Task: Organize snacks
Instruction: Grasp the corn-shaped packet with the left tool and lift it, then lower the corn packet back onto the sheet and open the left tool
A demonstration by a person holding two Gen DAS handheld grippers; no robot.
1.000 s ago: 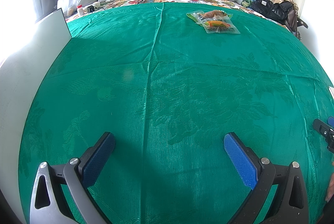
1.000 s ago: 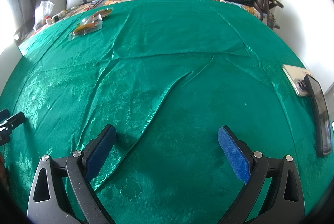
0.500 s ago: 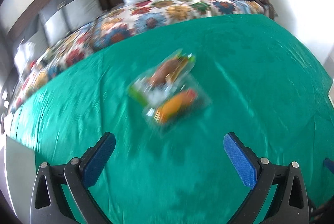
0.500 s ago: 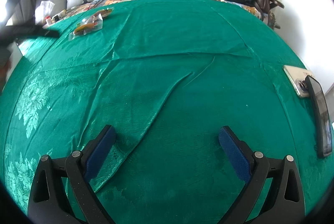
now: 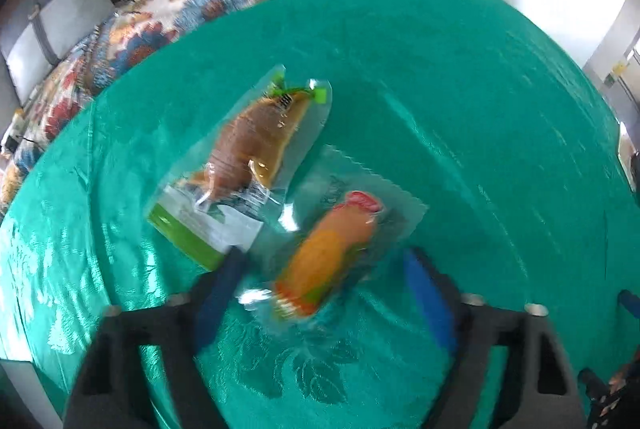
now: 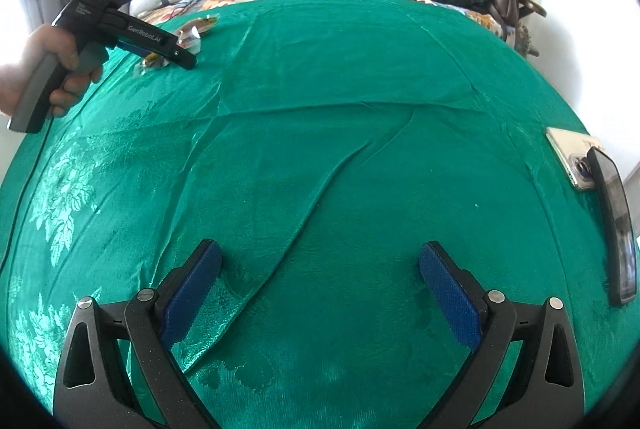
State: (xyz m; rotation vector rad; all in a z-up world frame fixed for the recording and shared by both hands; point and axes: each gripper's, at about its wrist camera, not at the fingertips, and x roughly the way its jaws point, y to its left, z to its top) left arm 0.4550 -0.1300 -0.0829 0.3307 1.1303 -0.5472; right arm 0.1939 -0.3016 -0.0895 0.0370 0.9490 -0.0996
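Now: first snack pick is being set up, nothing sorted yet.

Far left on the green bedspread (image 6: 360,133), two clear snack packs are seen lying side by side: the brown-bun pack (image 5: 256,149) further left, the orange-bun pack (image 5: 332,253) beside it. The left gripper (image 5: 320,293) is placed over the orange-bun pack with jaws just closing around it; pad contact cannot be confirmed through blur, so it is judged not yet gripped. The right gripper (image 6: 318,289) is held wide open and empty, near centre. Two phones (image 6: 600,189) are seen at the right edge. No container or target spot is shown; both packs are left to be placed.
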